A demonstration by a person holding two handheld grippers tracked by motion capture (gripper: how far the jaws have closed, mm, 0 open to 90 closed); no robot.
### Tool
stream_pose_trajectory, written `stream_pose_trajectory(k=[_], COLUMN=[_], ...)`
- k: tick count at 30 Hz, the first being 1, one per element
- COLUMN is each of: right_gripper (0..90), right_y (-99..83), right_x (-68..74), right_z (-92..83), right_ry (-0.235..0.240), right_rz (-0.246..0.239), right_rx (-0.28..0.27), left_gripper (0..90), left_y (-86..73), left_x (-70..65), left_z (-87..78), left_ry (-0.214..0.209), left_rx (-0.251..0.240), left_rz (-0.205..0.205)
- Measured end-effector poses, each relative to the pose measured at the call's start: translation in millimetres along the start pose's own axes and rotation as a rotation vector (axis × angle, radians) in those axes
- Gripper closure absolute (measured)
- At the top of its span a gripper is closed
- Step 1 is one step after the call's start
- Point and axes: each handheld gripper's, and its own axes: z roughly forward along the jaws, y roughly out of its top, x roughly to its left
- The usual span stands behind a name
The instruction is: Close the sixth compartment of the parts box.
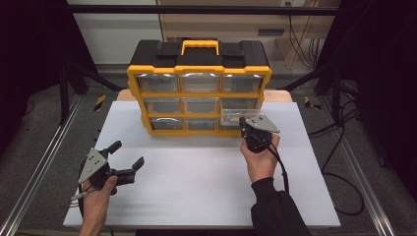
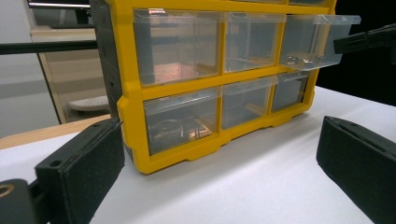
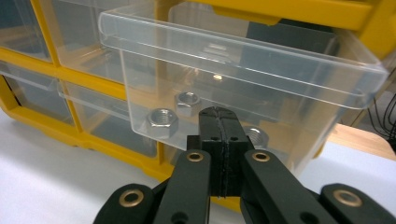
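Right gripper [image 3: 219, 114] closed on nothing at the half-open drawer [image 3: 233, 84]; a hard pull could dump its nuts [image 3: 161, 119], left gripper [image 1: 127, 158] idle, open

Nine drawers [image 1: 199, 82], three nuts [image 3: 161, 117]

Overhead; gripper views share organizer [image 1: 199, 88].

no readable text, labels or numbers
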Motion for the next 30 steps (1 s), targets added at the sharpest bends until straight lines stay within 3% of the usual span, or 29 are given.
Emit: stream_pose_trajectory(k=[10,30], right_gripper=[90.0,90.0], right_y=[7.1,9.2], right_x=[-4.0,-5.8], right_z=[13.7,19.0], right_ry=[0.003,0.022], right_rz=[0.017,0.025], right_rx=[0.008,0.015], left_gripper=[0.8,0.9], left_y=[0.2,0.4], left_x=[0.8,0.0], left_z=[0.0,0.5], left_ry=[0.001,-0.004], left_rx=[-0.002,0.003], left_rz=[0.002,0.004])
